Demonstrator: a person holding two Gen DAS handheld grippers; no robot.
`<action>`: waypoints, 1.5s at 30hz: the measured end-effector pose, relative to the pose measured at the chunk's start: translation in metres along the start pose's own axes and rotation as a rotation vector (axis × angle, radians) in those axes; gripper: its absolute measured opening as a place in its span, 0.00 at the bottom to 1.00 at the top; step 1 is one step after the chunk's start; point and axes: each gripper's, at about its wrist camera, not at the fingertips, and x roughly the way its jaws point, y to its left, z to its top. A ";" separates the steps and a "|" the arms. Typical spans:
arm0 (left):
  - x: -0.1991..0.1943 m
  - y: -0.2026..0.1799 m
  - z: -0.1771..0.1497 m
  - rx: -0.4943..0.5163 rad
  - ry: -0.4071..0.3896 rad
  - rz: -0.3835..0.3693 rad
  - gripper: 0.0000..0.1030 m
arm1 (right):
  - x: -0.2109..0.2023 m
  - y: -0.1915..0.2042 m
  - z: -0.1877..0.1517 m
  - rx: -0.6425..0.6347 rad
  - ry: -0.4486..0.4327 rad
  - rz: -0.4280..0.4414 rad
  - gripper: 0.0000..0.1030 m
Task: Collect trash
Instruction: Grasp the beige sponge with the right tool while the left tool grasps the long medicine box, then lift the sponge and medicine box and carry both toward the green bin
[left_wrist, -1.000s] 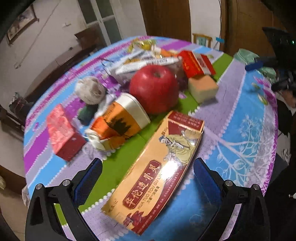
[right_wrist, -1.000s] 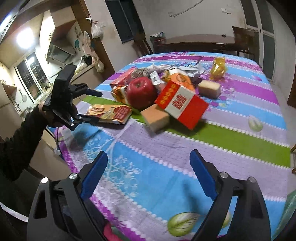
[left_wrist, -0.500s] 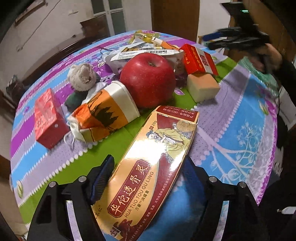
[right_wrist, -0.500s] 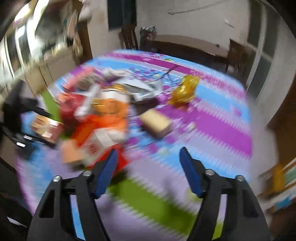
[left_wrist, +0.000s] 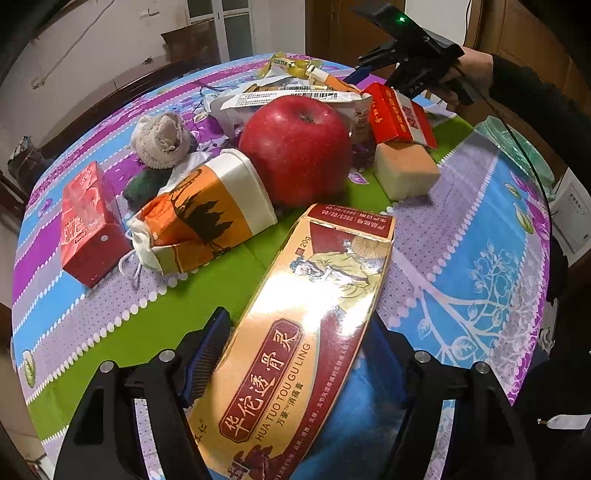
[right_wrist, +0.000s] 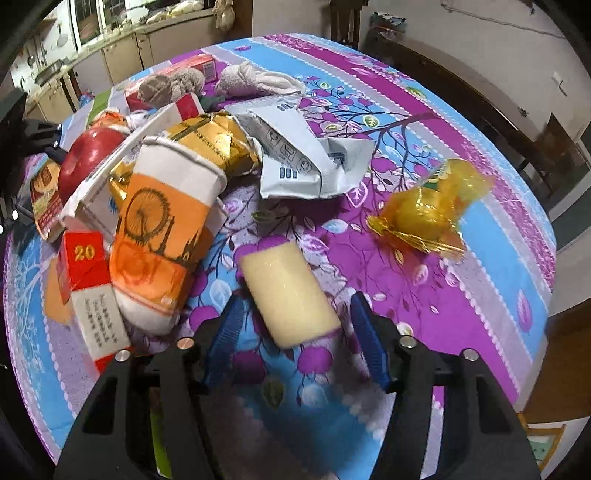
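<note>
From my left wrist camera, the long medicine box (left_wrist: 310, 332) runs off the bottom edge and covers the inner face of the far finger (left_wrist: 391, 354) — I can't tell whether that pad touches it. Behind the red apple (left_wrist: 295, 147), the white wrappers (left_wrist: 291, 98) are mostly hidden. On my right wrist view, the yellow packet (right_wrist: 428, 206) is smeared with blur — its label is unreadable — and the apple (right_wrist: 88, 155) sits half-buried behind the orange paper cup (right_wrist: 166, 229).
</note>
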 end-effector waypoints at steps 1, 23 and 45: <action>0.001 0.001 0.001 -0.002 0.000 0.002 0.71 | 0.002 0.000 0.000 0.006 -0.004 0.008 0.50; -0.071 -0.054 -0.045 -0.406 -0.372 0.349 0.65 | -0.128 0.142 -0.086 0.546 -0.514 -0.354 0.34; -0.158 -0.177 -0.016 -0.514 -0.691 0.595 0.65 | -0.192 0.250 -0.083 0.585 -0.732 -0.552 0.35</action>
